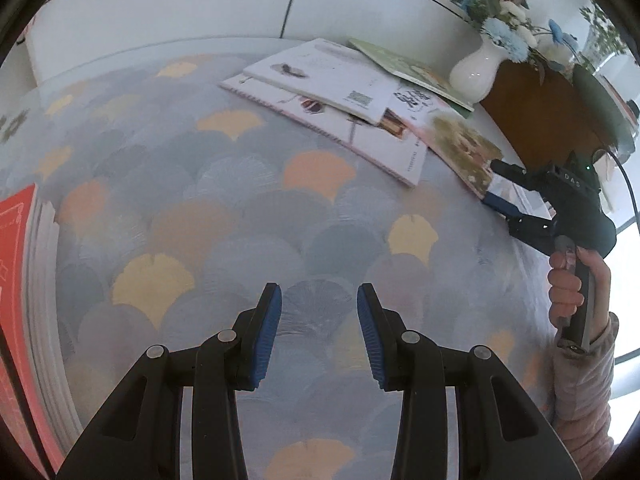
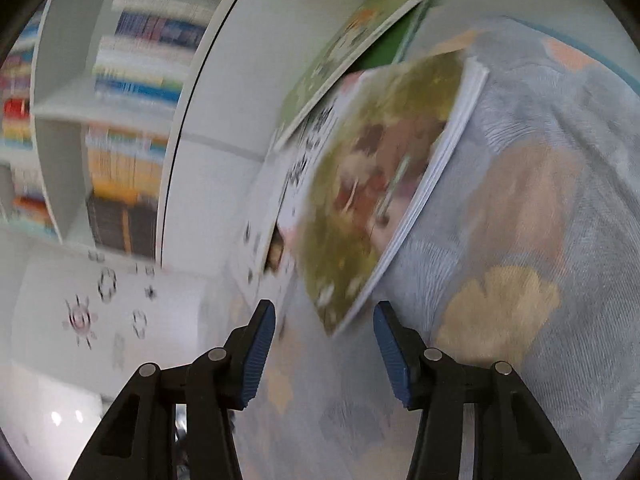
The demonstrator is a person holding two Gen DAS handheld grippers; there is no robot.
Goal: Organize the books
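Several books lie overlapping at the far side of the patterned tablecloth (image 1: 224, 216): a white book (image 1: 320, 76) on a spiral-bound one (image 1: 372, 148), a green book (image 1: 404, 66) and an olive picture book (image 1: 464, 148). My right gripper (image 1: 490, 183) is at that picture book's near corner. In the blurred right wrist view the picture book (image 2: 372, 200) points its corner between the fingers of the right gripper (image 2: 324, 320), which is open with its pads clear of it. My left gripper (image 1: 319, 300) hangs open over bare cloth, holding nothing. A red-covered stack of books (image 1: 20, 280) sits at the left edge.
A white vase (image 1: 476, 72) with blue flowers stands behind the books beside a brown wooden piece (image 1: 540, 112). A person's hand (image 1: 566, 284) grips the right gripper's handle. Filled bookshelves (image 2: 132, 120) and a white wall panel (image 1: 160, 12) lie beyond the table.
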